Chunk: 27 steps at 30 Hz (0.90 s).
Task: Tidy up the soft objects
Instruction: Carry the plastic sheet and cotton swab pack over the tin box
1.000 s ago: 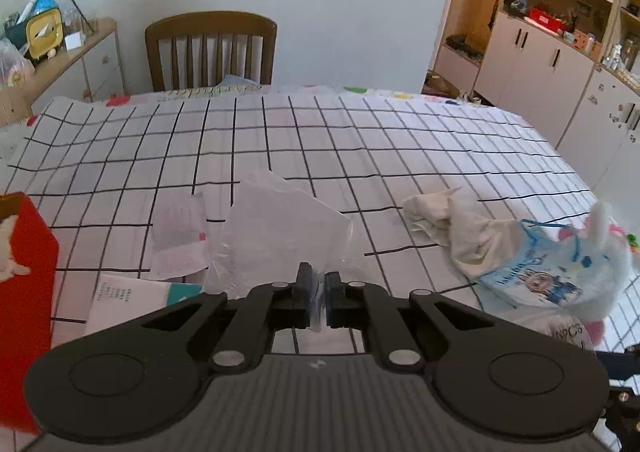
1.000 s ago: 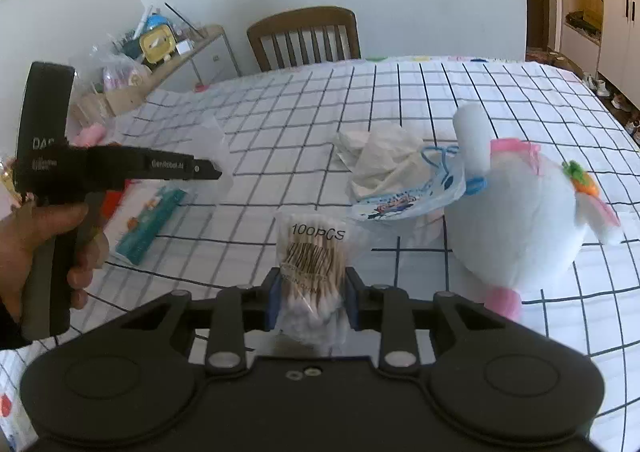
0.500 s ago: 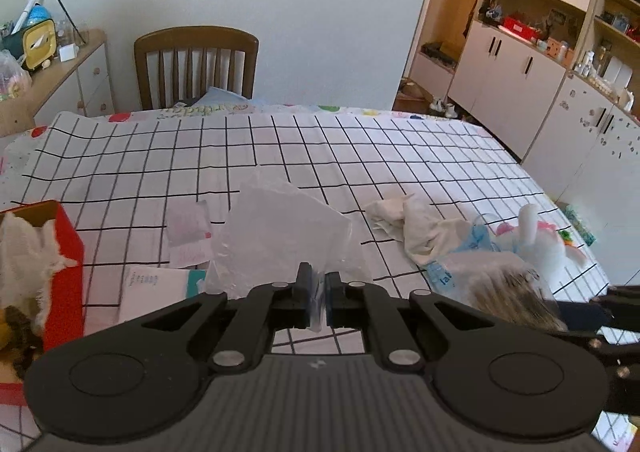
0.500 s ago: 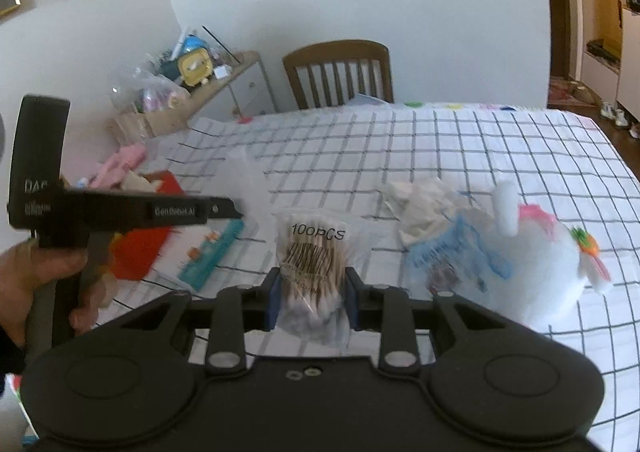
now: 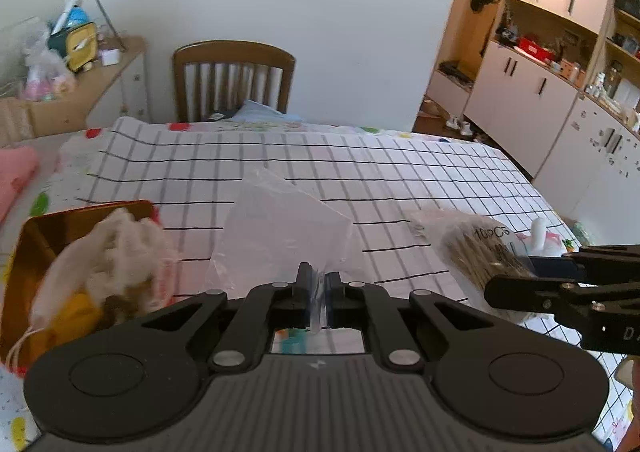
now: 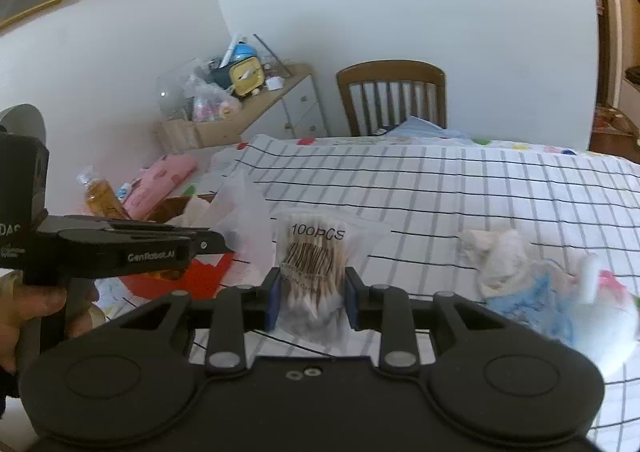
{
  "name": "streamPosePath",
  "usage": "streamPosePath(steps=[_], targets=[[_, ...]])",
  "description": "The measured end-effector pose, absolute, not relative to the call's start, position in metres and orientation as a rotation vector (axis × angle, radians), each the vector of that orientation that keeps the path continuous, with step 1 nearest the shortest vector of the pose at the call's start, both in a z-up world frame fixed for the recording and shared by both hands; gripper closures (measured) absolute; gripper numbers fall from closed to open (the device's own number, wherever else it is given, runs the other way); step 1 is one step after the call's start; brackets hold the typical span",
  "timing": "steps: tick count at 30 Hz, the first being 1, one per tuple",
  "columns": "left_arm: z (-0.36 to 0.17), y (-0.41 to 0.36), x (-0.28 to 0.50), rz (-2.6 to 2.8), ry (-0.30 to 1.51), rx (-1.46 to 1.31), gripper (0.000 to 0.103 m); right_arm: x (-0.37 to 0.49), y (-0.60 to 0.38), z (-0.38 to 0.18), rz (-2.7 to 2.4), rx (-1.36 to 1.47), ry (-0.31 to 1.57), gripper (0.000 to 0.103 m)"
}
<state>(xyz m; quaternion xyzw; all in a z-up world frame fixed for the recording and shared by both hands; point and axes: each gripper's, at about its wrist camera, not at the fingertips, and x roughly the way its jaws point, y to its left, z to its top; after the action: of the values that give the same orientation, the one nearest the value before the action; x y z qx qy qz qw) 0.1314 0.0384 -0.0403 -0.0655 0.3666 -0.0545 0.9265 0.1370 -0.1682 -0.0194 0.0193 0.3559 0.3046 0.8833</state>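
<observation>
The work surface is a table covered with a white cloth (image 5: 400,171) printed in a black grid; a wooden chair (image 5: 234,81) stands at its far edge against a plain wall, and cabinets line the right side of the room.

Left gripper (image 5: 316,292): jaws closed to a narrow slit, clamping the lower edge of a clear plastic bag (image 5: 280,228). The bag rises ahead of the fingertips and fans out above them, clear of the cloth. Left of the fingers, close below, sits a red box (image 5: 24,252) holding a cream drawstring pouch (image 5: 112,252).

Right gripper (image 6: 308,298): jaws part-way closed on a packet of cotton swabs (image 6: 316,252) marked "100PCS". The packet stands upright between the pads and extends above and ahead of them. In the left wrist view this packet appears just right of the left fingers.

Right of the right fingers, on the cloth, lie a crumpled white cloth (image 6: 500,256), a blue printed bag (image 6: 528,304) and a white plush toy (image 6: 608,316), blurred.

Ahead of both finger pairs the cloth is open to the far edge. A hand (image 6: 24,316) grips the left tool's handle.
</observation>
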Motion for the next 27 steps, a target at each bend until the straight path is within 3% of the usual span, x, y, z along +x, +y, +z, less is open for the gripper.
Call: streamPosePath(steps=[27], targets=[[-0.046,0.2,0.116,0.067,0.789,-0.135,0.097,0.152,0.004,-0.028,0.786,-0.017,0.776,0.073]])
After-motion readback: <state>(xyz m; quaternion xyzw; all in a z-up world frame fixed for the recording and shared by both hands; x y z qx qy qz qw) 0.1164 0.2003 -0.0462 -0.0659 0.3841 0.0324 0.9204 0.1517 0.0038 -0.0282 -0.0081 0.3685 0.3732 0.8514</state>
